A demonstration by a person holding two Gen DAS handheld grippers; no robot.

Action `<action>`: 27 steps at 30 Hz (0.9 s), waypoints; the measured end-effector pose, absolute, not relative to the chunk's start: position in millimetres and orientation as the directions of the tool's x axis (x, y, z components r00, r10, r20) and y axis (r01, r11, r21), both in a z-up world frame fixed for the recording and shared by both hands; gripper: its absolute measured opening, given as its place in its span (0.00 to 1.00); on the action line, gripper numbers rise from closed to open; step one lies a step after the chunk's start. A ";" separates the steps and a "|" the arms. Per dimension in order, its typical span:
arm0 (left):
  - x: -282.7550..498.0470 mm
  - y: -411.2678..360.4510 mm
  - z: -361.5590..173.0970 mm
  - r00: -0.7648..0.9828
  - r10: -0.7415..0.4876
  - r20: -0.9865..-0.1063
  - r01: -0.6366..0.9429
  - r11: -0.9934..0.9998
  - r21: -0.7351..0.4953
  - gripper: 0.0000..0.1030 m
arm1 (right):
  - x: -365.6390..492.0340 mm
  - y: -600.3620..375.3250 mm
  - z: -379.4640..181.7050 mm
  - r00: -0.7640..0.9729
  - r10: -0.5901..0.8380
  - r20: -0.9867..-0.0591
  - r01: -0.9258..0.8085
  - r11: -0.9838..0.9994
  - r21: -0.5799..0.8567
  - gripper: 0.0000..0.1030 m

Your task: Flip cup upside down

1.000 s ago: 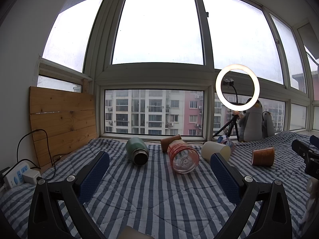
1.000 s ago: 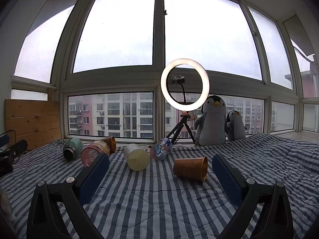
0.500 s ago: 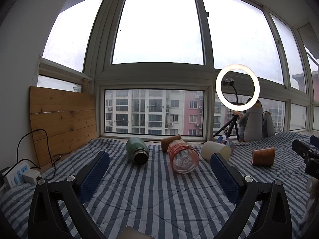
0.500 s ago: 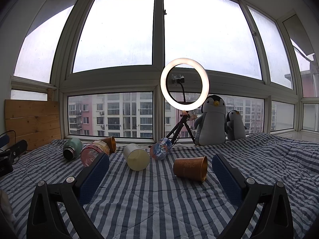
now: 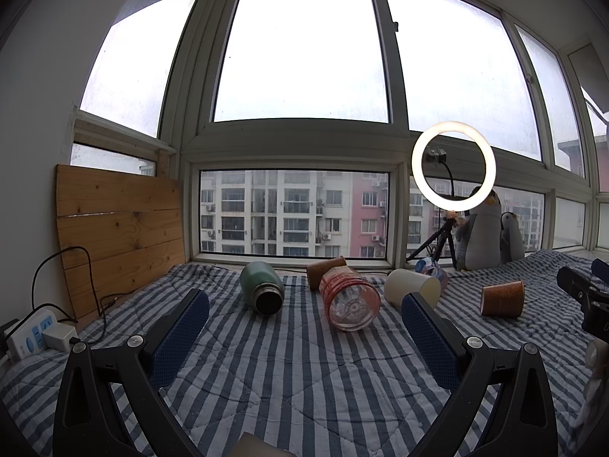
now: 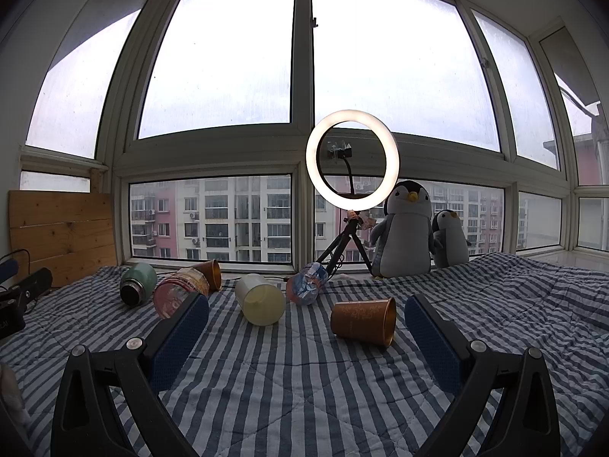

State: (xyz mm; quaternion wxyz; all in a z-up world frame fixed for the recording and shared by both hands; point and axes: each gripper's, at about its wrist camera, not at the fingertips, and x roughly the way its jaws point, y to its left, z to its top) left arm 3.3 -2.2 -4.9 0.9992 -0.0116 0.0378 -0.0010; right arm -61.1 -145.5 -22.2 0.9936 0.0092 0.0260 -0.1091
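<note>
Step in hand: approach, nothing gripped yet. Brown cup (image 6: 363,321) seen lying on side on striped quilt (image 6: 304,388), in front of ring light (image 6: 352,160), mouth turned right. Right gripper (image 6: 306,337) fingers spread, empty, held short of cup. Left gripper (image 5: 304,337) fingers also spread, empty. Next move judged: fingers to be brought around cup wall, closed, cup lifted, rim turned down.

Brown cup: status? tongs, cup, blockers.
Left tongs open, empty. Right tongs open, empty, facing brown cup. Cup on its side on quilt, untouched. Nothing between right tongs and cup; cream cup to its left.
</note>
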 end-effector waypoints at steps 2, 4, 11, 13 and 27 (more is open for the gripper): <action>3.2 -1.5 -7.3 0.997 -0.003 -0.077 0.001 1.000 -0.023 1.00 | -61.2 -145.7 -22.3 0.975 -0.216 -0.054 0.217 0.976 0.014 0.99; 3.1 -1.3 -7.6 0.997 -0.003 -0.077 0.001 1.000 -0.024 1.00 | -60.9 -145.5 -22.2 0.975 -0.217 -0.055 0.218 0.976 0.013 0.99; 7.0 -2.2 -9.8 0.995 -0.005 -0.099 0.004 1.000 -0.018 1.00 | -58.1 -147.3 -24.5 0.974 -0.215 -0.073 0.217 0.976 0.020 0.99; 9.4 -3.5 -9.4 0.994 -0.006 -0.106 0.004 1.000 -0.016 1.00 | -57.4 -147.5 -24.9 0.974 -0.215 -0.078 0.217 0.976 0.023 0.99; 40.8 -19.8 -8.9 0.963 -0.042 -0.268 0.058 0.997 0.053 1.00 | -45.7 -181.8 -19.4 0.967 -0.140 -0.212 0.169 0.977 0.129 0.99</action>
